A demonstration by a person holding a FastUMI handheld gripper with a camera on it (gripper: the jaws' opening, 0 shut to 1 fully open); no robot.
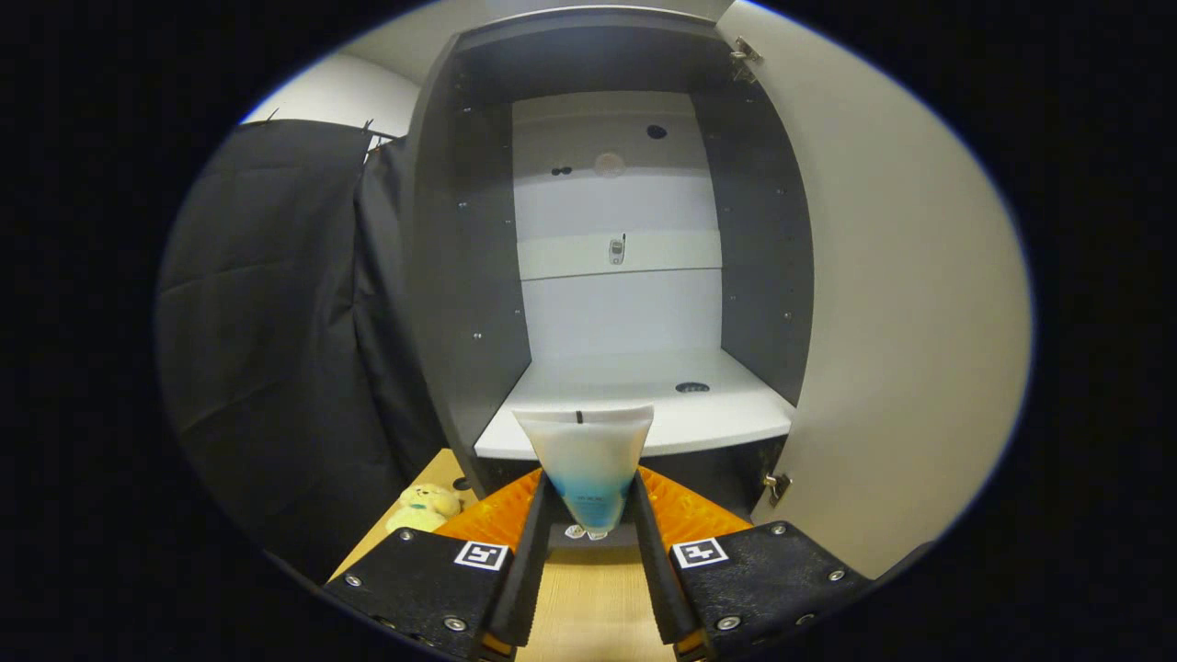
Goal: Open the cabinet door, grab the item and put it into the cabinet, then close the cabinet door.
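My gripper is shut on a translucent squeeze tube with a blue lower part, held upright between the two fingers, flat sealed end up. Straight ahead stands the cabinet, dark-walled with a pale back panel. Its door is swung wide open to the right of the fingers, hinges showing at its top and bottom. The tube's top reaches the front edge of the cabinet's white shelf, which lies just beyond the fingers. A small round dark fitting sits on the shelf toward the right.
A black cloth wall hangs left of the cabinet. A yellow plush toy lies on the light wooden tabletop below, left of the fingers, near the cabinet's foot.
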